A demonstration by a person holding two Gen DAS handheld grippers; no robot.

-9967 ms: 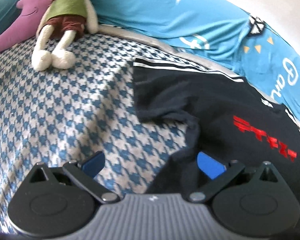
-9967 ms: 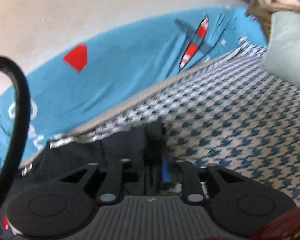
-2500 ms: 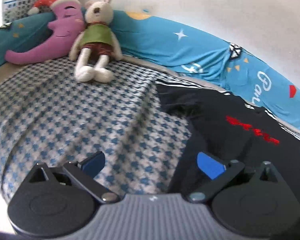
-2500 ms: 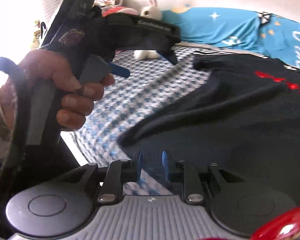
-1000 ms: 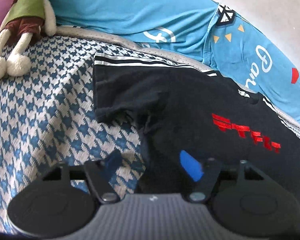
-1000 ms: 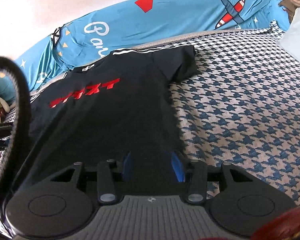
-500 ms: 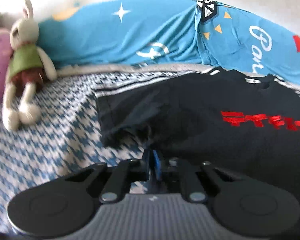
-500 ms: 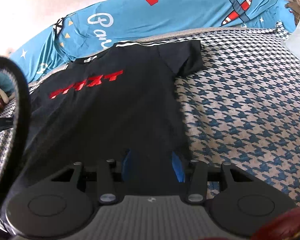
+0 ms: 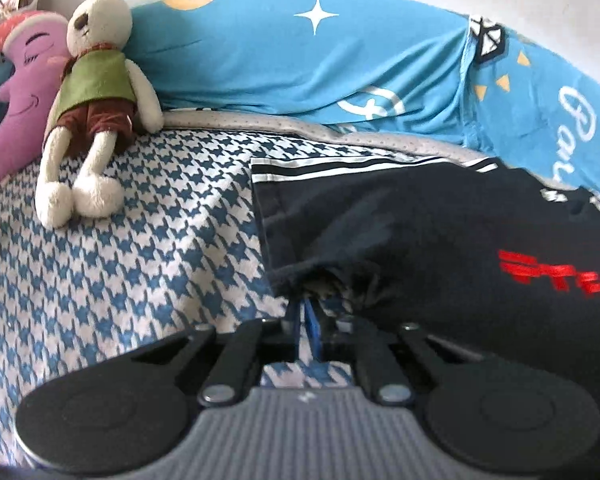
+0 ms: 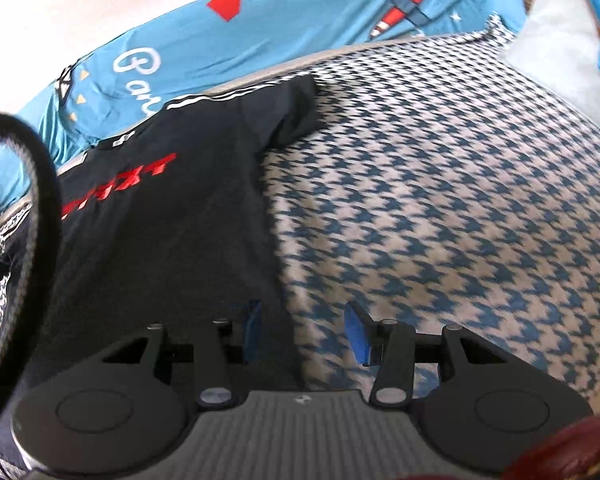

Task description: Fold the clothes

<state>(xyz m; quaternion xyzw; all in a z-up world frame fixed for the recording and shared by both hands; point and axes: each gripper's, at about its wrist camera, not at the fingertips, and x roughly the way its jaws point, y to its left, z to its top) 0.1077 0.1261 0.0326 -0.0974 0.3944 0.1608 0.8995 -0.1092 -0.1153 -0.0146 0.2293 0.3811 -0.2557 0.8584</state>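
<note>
1. A bed covered in a blue-and-white houndstooth blanket [image 9: 148,248] fills both views. A bright blue printed cushion [image 9: 300,64] runs along the pale wall behind it.

2. In the left wrist view, at ten o'clock, a purple moon-shaped pillow [image 9: 16,92] lies next to a cream plush rabbit [image 9: 96,96] in a green vest. Both are soft toys, well apart from the work.

3. A black T-shirt [image 9: 440,232] lies flat, chest up. Its red lettering sits at three o'clock in the left view. Its long axis runs from the near hem to the collar beside the cushion. White stripes edge the shoulders; the fabric looks thin and limp.

4. The left gripper [image 9: 310,312] is closed tight. It pinches a puckered bit of fabric where the left sleeve meets the body, at twelve o'clock from the jaws.

5. The right gripper [image 10: 302,332] is partly open and holds nothing. Its blue pads straddle the shirt's right side edge, one over the cloth, one over the blanket. The right sleeve [image 10: 288,112] lies ahead at twelve o'clock.

6. Judged from this, the right gripper must still close on that edge before a lengthwise fold can begin.
</note>
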